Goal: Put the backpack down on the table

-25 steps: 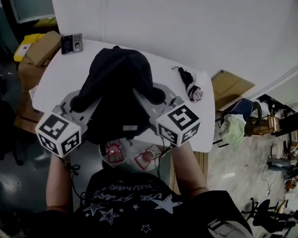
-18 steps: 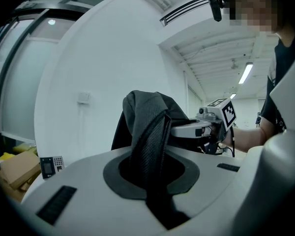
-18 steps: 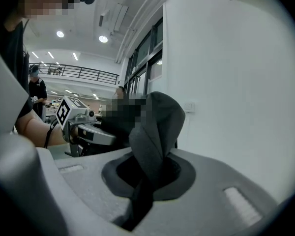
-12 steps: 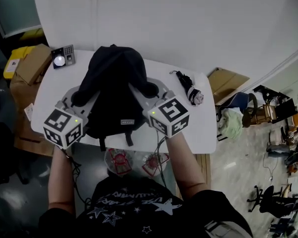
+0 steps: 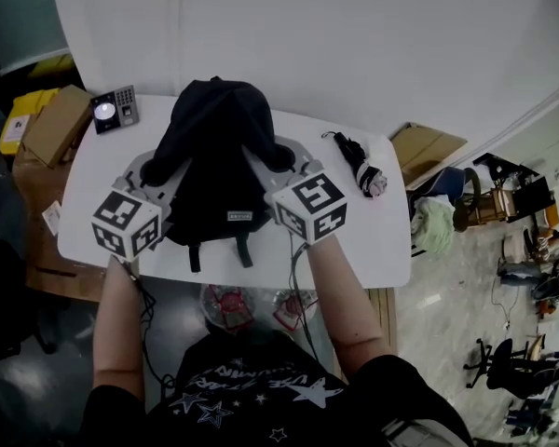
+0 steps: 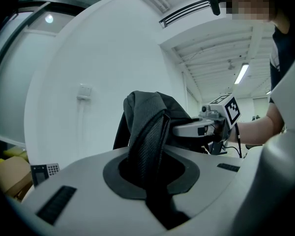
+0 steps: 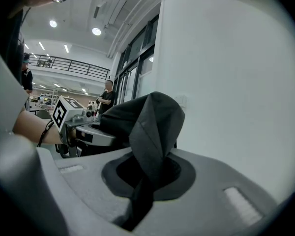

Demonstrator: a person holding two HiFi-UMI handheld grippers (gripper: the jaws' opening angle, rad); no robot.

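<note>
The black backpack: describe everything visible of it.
The black fabric backpack stands upright over the white table, rounded top toward the wall. A woven shoulder strap is pinched in the left tool; another fold of fabric in the right tool. A small label and two loose strap ends show low on its near side. Whether its base rests on the table is unclear.

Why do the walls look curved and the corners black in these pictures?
Left gripper view and right gripper view: wide-angle lenses bend the white wall and leave black corners. Head view: dim and also bowed at the table edge; the black backpack shows little detail.
</note>
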